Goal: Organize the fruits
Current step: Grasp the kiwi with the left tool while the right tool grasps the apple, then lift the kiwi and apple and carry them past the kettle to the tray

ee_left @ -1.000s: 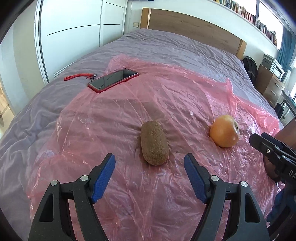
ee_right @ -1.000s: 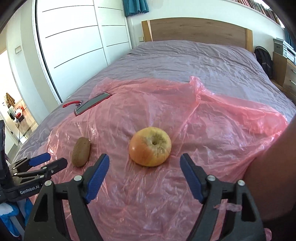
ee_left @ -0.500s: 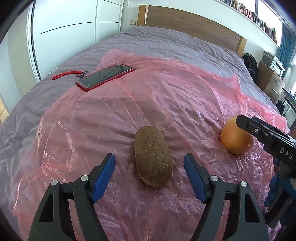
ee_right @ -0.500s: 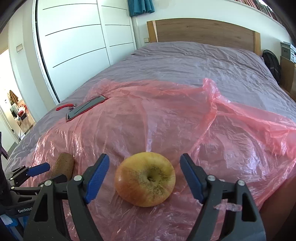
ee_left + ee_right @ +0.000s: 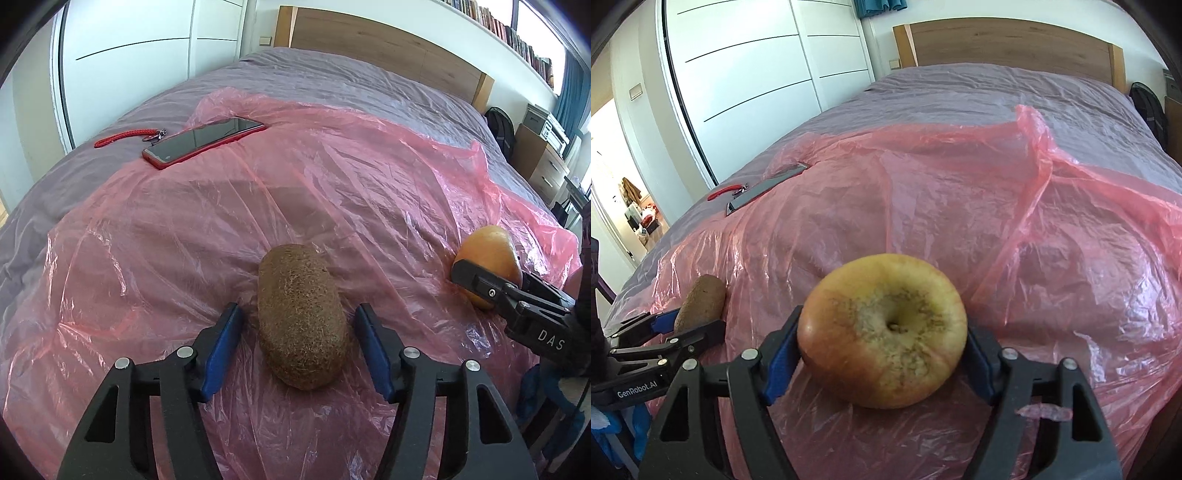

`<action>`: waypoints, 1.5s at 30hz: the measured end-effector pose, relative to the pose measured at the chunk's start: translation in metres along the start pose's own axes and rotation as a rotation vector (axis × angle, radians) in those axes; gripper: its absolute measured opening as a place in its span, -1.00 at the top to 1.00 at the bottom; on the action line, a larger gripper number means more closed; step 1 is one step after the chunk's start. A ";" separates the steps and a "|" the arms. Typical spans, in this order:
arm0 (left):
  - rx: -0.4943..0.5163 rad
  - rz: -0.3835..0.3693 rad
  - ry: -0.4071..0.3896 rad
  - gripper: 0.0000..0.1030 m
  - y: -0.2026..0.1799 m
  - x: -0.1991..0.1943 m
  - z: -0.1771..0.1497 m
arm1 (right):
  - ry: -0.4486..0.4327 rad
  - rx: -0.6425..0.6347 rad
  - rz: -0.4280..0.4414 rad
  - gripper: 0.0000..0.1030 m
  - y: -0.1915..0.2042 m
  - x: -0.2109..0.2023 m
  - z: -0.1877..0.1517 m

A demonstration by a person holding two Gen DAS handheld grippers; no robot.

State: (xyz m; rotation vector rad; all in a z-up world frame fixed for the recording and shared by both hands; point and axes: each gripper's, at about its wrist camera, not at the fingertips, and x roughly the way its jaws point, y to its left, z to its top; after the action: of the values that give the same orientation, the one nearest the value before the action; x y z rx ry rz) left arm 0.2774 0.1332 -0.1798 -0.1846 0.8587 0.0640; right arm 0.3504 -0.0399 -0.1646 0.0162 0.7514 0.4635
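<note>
**Two grippers close in on fruit laid out on a bed**

A kiwi (image 5: 301, 317) and an apple (image 5: 882, 336) lie on a crinkled pink plastic sheet (image 5: 332, 177) spread over a grey-purple bed (image 5: 332, 81), each framed by a handheld gripper. The left gripper (image 5: 297, 345) sits low over the sheet with its jaws partly open around the kiwi, one blue pad (image 5: 221, 347) on either side of the fruit; a narrow gap shows on both sides, so the pads stand just beside the skin rather than pressing it. The kiwi lies lengthwise between them, its long axis running away from the camera.

To the right, the right gripper (image 5: 882, 354) brackets the apple, which rests stem hollow toward the lens. Both blue pads meet the apple's flanks, though the view cannot settle whether they are merely touching or gripping, and the fruit rests on the sheet. In the left wrist view the same apple (image 5: 487, 258) appears near the sheet's right edge, partly hidden behind the black gripper body.

Farther up the bed, well apart from the fruit, a phone (image 5: 203, 142) in a red case lies on the sheet's edge, with a red lanyard (image 5: 125, 136) just beside it on the bedcover. A wooden headboard (image 5: 1004, 40) and white wardrobe doors (image 5: 757, 74) close the scene behind.
</note>
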 end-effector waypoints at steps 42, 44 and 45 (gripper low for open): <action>0.050 0.066 -0.079 0.26 -0.011 0.005 -0.011 | 0.003 -0.042 0.002 -0.92 0.007 0.006 -0.003; 0.056 0.073 -0.078 0.26 -0.013 0.005 -0.010 | 0.006 -0.045 -0.002 -0.92 0.007 0.007 -0.002; 0.059 0.077 -0.077 0.26 -0.013 0.005 -0.010 | 0.008 -0.047 -0.004 -0.92 0.008 0.007 -0.001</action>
State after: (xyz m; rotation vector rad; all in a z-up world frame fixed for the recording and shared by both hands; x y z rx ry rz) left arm 0.2751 0.1181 -0.1886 -0.0935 0.7902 0.1169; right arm 0.3507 -0.0304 -0.1688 -0.0313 0.7477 0.4772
